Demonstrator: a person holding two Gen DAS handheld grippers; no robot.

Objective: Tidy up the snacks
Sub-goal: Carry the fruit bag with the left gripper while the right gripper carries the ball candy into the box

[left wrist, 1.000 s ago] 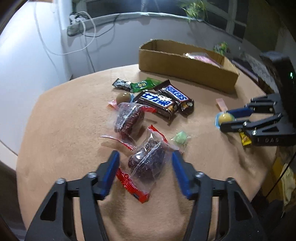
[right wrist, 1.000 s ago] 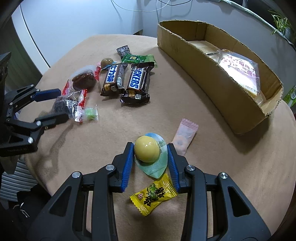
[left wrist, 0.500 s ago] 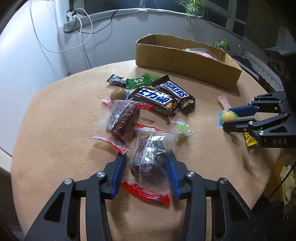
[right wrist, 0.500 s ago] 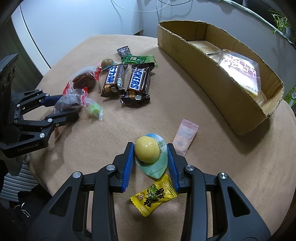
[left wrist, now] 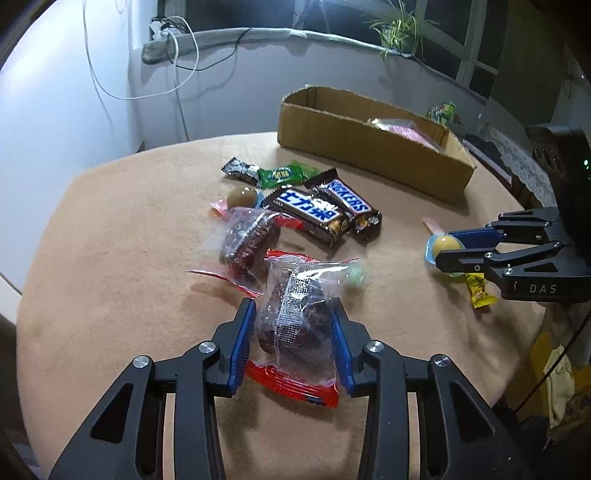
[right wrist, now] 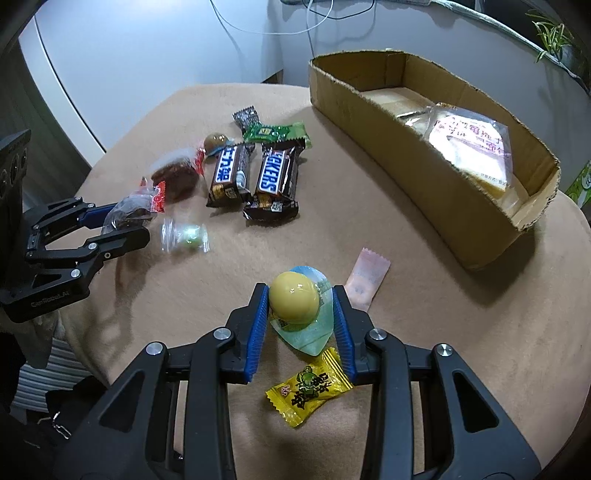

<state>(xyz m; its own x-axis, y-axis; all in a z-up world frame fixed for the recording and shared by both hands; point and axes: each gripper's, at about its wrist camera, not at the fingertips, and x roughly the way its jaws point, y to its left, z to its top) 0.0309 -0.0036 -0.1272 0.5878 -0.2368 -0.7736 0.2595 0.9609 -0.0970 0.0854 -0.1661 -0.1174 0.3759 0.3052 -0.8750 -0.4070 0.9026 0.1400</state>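
Left gripper (left wrist: 293,328) jaws just closed onto wrapped cake (left wrist: 291,317), near table edge. Right gripper (right wrist: 297,312) grips yellow ball candy (right wrist: 293,301). Both ready for box (right wrist: 436,192), far right.

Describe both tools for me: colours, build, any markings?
Both tools match: black angular linkage arms with triangular cut-outs and silver pivot bolts, and ribbed blue pads lining the fingers. The left tool carries faint white lettering on its side. The right tool reads "DAS" on its side, with a green light on its black body.

white cable (left wrist: 177,79) on wall | potted plant (left wrist: 400,27) on sill
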